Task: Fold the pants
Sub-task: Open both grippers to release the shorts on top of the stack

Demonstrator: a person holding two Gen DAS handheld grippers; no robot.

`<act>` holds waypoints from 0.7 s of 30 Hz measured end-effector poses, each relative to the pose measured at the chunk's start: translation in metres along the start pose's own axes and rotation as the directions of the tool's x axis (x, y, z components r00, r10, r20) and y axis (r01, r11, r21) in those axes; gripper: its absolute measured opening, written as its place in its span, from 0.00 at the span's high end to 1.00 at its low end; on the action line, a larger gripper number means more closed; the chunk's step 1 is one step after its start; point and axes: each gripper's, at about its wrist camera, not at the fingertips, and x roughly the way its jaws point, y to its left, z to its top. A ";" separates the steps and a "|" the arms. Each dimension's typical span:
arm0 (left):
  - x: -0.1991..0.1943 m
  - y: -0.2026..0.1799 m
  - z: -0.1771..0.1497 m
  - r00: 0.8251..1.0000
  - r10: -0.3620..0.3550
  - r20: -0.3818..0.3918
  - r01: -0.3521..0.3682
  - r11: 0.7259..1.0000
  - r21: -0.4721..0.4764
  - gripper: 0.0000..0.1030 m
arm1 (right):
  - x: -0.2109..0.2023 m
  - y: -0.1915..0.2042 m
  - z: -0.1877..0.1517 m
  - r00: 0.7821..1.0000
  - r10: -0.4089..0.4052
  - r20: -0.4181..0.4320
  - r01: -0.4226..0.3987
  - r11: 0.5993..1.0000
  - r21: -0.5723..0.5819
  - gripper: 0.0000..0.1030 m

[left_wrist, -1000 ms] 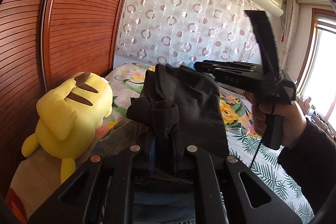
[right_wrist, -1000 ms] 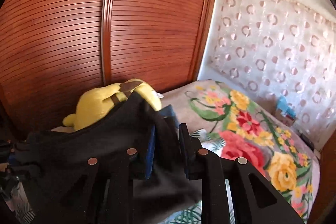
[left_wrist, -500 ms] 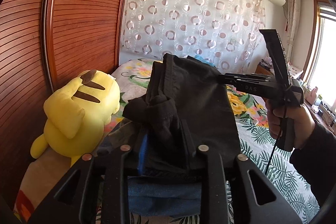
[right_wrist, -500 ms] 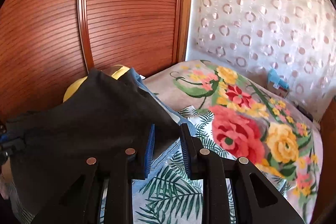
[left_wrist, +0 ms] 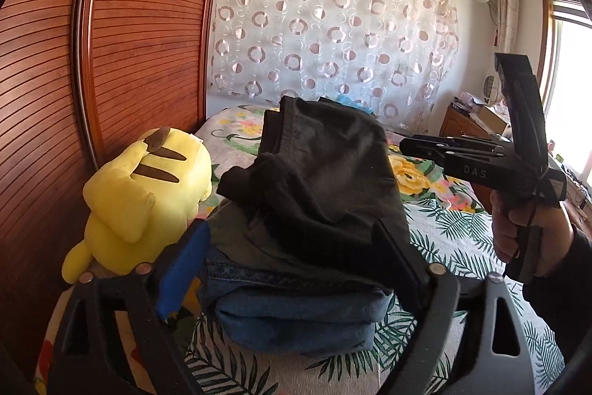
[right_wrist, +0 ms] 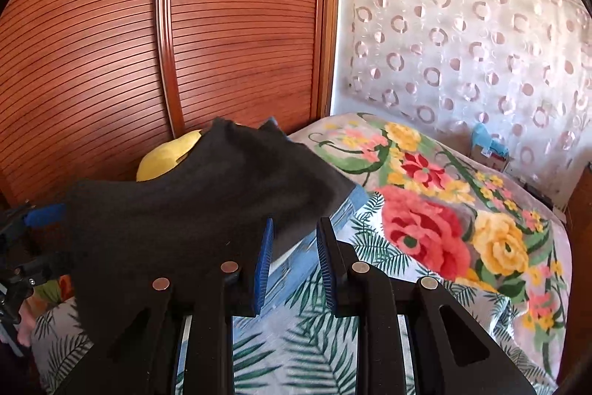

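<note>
**Inspector:** The black pants (left_wrist: 322,180) lie folded on top of a stack of folded jeans (left_wrist: 296,317) on the floral bedspread (right_wrist: 425,221). One corner bunches up toward the yellow plush toy (left_wrist: 144,195) beside the stack.

**Assistant:** And the grippers?

**Inspector:** The left gripper (left_wrist: 292,261) is opening, its jaws spread wide to either side of the near edge, pads off the cloth. The right gripper (right_wrist: 294,258) shows a narrow gap with nothing pinched; the pants' edge lies just ahead of it and over its left finger (right_wrist: 207,287).

**Assistant:** Risks?

**Inspector:** In my judgement, three. Cloth draped over that right finger may drag as the gripper draws away, pulling the fold open. The left pad (left_wrist: 185,265) could snag the near edge on withdrawal. And the bunched corner, left unsmoothed, may tip the top layer off toward the toy.
</note>
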 end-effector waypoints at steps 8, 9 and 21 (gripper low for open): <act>-0.016 -0.009 -0.003 1.000 0.001 0.012 -0.001 0.999 0.035 0.00 | -0.027 0.007 -0.015 1.000 -0.004 0.015 0.003 1.000 0.028 0.56; -0.019 -0.012 -0.003 1.000 -0.007 0.011 0.007 0.999 0.042 0.00 | -0.032 0.009 -0.018 1.000 -0.008 0.016 0.008 0.999 0.031 0.52; -0.045 -0.058 -0.013 0.995 -0.097 0.008 0.095 0.983 0.157 0.00 | -0.104 0.028 -0.059 0.997 -0.077 0.032 0.073 0.991 0.115 0.36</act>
